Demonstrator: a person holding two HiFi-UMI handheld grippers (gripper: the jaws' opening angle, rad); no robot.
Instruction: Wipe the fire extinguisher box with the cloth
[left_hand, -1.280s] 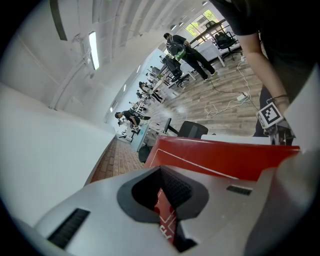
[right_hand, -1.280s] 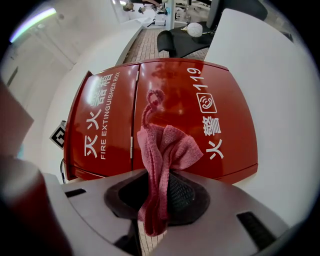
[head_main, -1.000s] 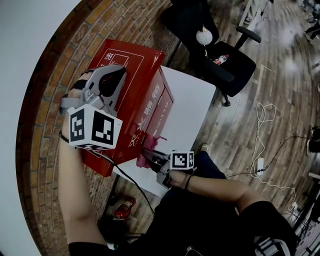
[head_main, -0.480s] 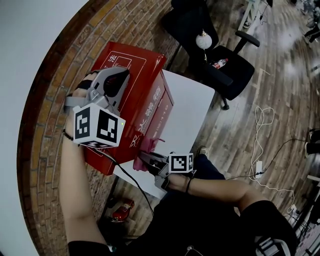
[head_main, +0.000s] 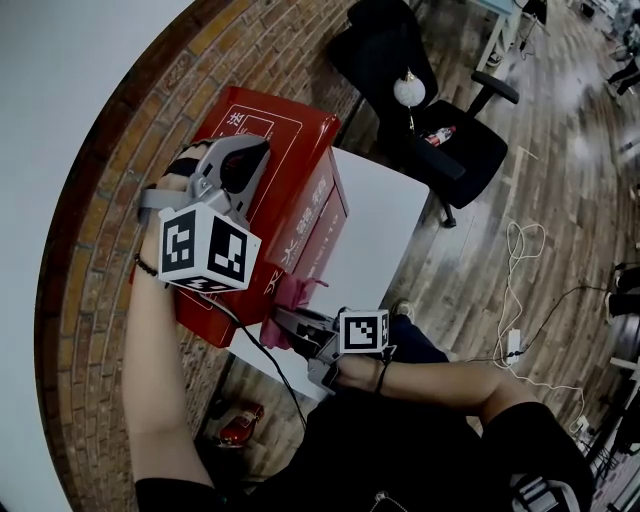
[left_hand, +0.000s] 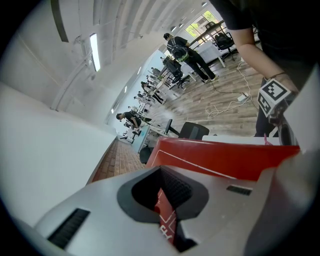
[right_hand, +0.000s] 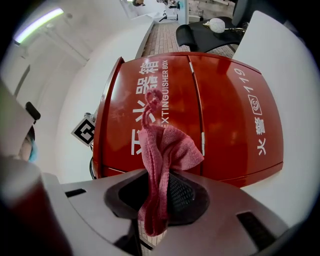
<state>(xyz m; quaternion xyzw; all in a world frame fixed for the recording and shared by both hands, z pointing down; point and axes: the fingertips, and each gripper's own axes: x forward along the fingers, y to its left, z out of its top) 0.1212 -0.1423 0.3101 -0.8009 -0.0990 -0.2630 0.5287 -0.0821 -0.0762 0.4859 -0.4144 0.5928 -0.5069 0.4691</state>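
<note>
Two jaws of the right gripper (right_hand: 159, 197) pinch a crumpled pink terry cloth (right_hand: 167, 147), its free end just before the glossy red metal fire extinguisher box (right_hand: 230, 110) on the white counter (head_main: 385, 210). The left gripper (left_hand: 167, 202), jaws closed and empty, sits over the box top. Best press the cloth flat and sweep the lettered front evenly.

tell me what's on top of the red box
Only the shut left claw sits on top of the box; the panel beneath it is hidden. The right claw holds the cloth at the front face.
</note>
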